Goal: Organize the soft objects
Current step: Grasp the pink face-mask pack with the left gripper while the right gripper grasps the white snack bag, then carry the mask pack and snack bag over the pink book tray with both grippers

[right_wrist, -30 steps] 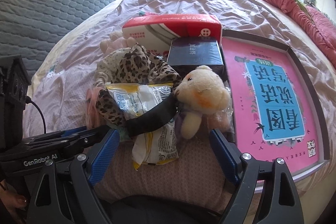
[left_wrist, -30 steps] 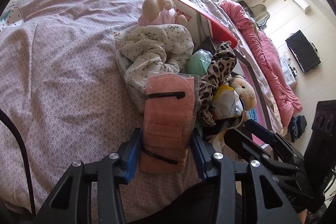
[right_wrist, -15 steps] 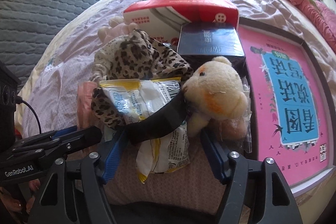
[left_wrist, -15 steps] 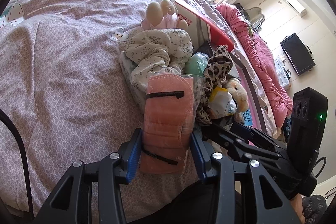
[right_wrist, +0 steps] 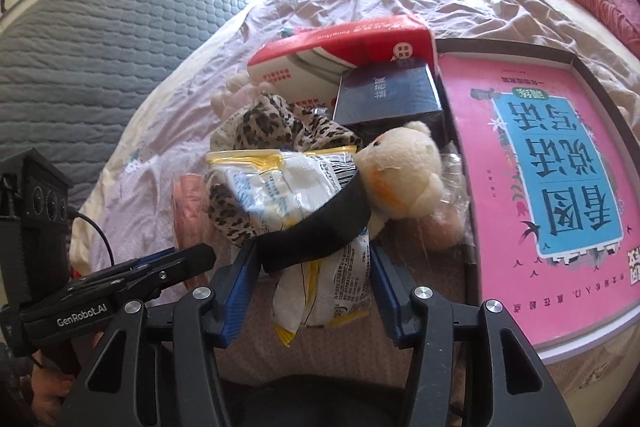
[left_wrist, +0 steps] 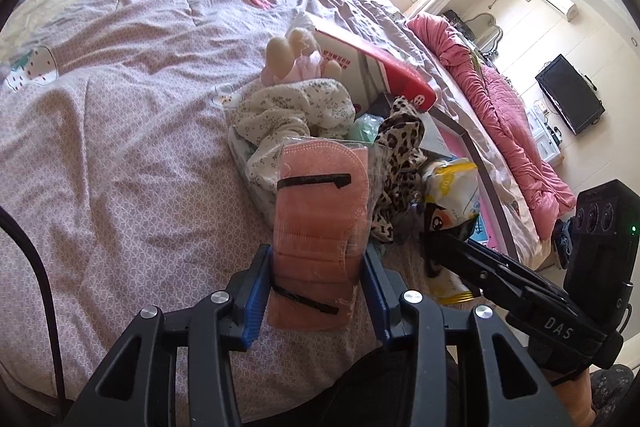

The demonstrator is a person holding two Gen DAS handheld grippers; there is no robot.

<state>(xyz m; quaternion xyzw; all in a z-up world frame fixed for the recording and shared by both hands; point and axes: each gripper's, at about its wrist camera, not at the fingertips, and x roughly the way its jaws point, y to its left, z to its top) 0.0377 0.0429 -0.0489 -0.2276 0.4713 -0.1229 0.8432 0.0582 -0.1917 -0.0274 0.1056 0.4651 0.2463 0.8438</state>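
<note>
Mask pack (left_wrist: 320, 219) gripped; bedspread (left_wrist: 120, 147) open leftward.

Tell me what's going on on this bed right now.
A person is sorting a pile of soft things on the bed with a gripper in each hand. The left gripper is clamped on a bagged pack of pink face masks. The right gripper is closing around a black band and a white and yellow packet. A small teddy bear and a leopard-print cloth lie just beyond, beside a pink book.
</note>
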